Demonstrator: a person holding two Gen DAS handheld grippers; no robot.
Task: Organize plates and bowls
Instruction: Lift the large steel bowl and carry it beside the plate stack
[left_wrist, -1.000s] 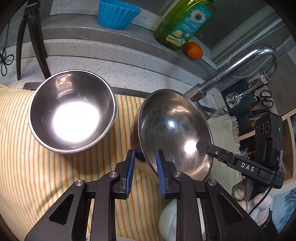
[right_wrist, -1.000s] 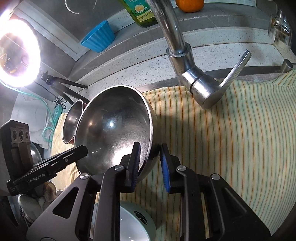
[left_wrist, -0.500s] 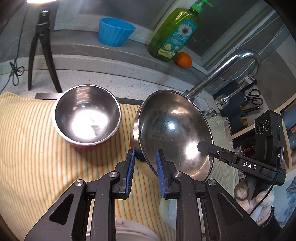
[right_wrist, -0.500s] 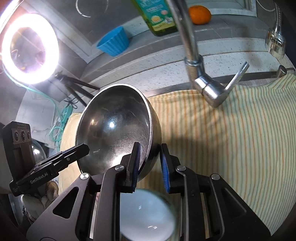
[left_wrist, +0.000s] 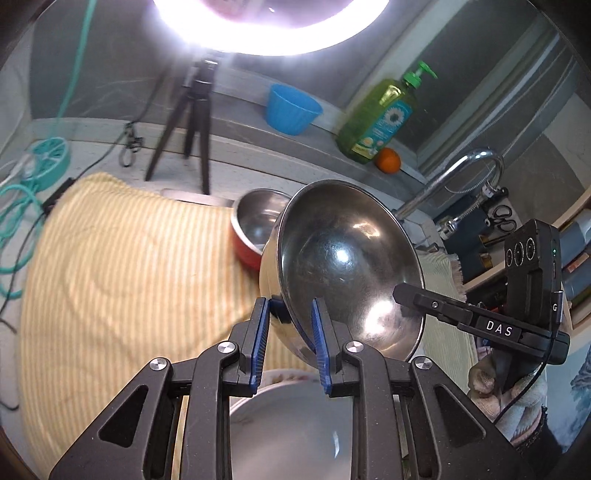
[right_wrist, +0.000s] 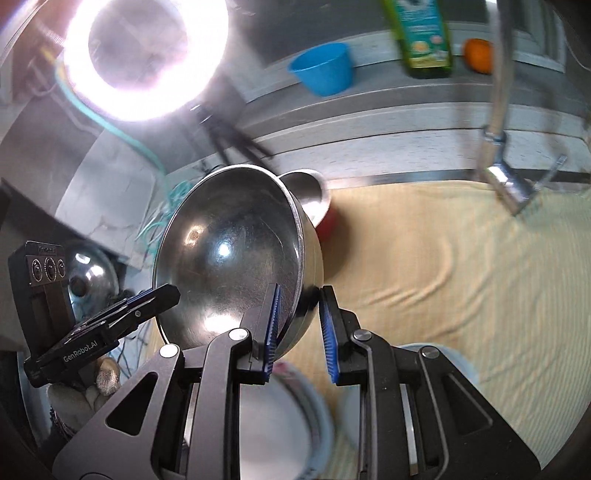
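From the left wrist, the left gripper (left_wrist: 288, 325) is clamped on the rim of the steel bowl (left_wrist: 347, 273), one blue pad inside and one outside, with the bowl tipped on edge and held off the striped cloth (left_wrist: 122, 266). The right gripper (left_wrist: 406, 295) bites the opposite rim. A second ago the cloth filled the view and the red bowl (left_wrist: 258, 225) sat large at left; now it is small and partly hidden behind the steel bowl, and the ring light (left_wrist: 269, 26) and tripod (left_wrist: 192, 122) have come into sight, so the bowl has been lifted up. A white plate (left_wrist: 288, 432) now shows below the fingers.

From the right wrist, the right gripper (right_wrist: 297, 325) pinches the steel bowl's (right_wrist: 229, 258) near rim, while the left gripper (right_wrist: 162, 295) holds the far side. The faucet (right_wrist: 506, 177), close and sharp before, is now smaller, farther right and blurred. The red bowl (right_wrist: 314, 203) peeks out behind the steel bowl on the cloth (right_wrist: 461, 277). Two plates (right_wrist: 280, 421) lie blurred underneath.
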